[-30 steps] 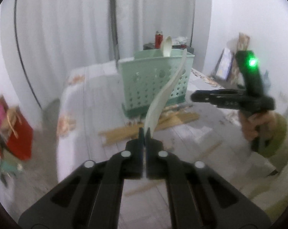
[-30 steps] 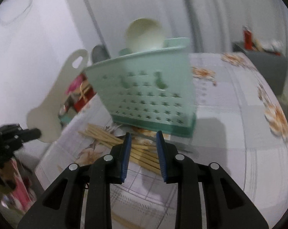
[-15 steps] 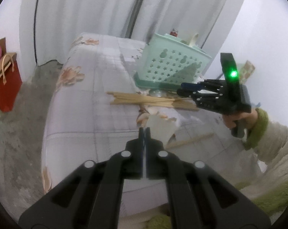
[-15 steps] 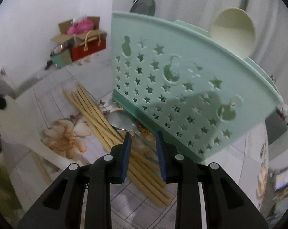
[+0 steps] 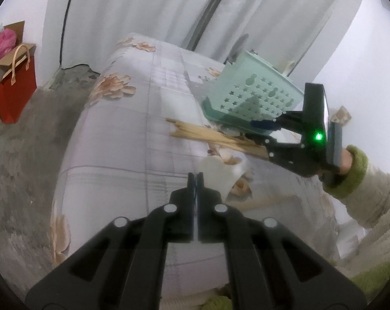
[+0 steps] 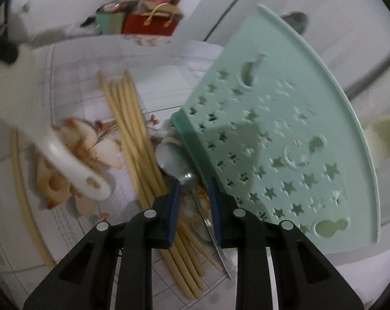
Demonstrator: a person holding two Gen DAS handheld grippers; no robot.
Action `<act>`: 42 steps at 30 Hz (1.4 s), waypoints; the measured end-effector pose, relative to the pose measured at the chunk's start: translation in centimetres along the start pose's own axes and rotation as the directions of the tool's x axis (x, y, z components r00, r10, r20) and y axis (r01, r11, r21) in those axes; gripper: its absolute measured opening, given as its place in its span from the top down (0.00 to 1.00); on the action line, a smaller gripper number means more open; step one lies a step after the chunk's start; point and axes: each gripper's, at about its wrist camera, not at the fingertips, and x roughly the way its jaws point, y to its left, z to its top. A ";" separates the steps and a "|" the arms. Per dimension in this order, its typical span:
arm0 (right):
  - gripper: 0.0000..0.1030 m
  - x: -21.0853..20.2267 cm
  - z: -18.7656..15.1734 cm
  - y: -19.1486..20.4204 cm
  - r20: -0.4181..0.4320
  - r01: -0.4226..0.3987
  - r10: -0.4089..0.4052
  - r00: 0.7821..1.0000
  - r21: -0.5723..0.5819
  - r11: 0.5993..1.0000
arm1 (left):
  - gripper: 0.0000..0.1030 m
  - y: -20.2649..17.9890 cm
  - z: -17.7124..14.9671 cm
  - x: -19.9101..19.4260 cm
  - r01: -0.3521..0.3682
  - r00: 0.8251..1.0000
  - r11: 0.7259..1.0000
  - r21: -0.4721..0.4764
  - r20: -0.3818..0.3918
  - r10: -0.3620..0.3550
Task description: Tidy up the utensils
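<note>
My left gripper (image 5: 195, 174) is shut on a white plastic paddle (image 5: 220, 178), which slants down over the flowered tablecloth; its handle end with a hole (image 6: 91, 183) shows in the right wrist view. My right gripper (image 6: 193, 184) (image 5: 257, 130) points down at the foot of the mint green perforated basket (image 6: 285, 142) (image 5: 257, 95). Its jaws are closing, and the thin neck of a metal spoon (image 6: 169, 157) lies between them, untouched by the pads. A bundle of bamboo chopsticks (image 6: 133, 134) (image 5: 208, 135) lies beside the spoon. A cream spoon (image 6: 383, 137) stands in the basket.
One loose chopstick (image 6: 21, 180) lies apart near the table's front. A red gift bag (image 5: 14, 95) and boxes stand on the floor left of the table. White curtains hang behind. A person's green-cuffed sleeve (image 5: 355, 170) reaches in from the right.
The left gripper rolled and sank, bringing the paddle from upright down near the cloth. The right gripper rolled, moved in to the basket's foot over the metal spoon, and its jaws narrowed a little.
</note>
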 end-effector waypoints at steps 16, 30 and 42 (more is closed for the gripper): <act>0.90 1.1 1.5 4.0 0.020 0.167 -0.166 0.986 -0.172 0.971 | 0.99 0.9 0.0 0.5 -0.029 0.999 0.999 -0.023 -0.019 0.028; 0.92 2.2 1.2 4.2 0.031 0.178 -0.175 0.984 -0.195 0.965 | 0.98 1.1 -0.2 0.5 -0.032 0.999 0.999 -0.035 -0.024 0.031; 0.98 -0.9 0.3 4.3 0.123 0.275 -0.255 0.959 -0.187 0.943 | 0.98 0.8 -0.3 0.7 -0.043 0.999 0.998 -0.039 -0.020 0.043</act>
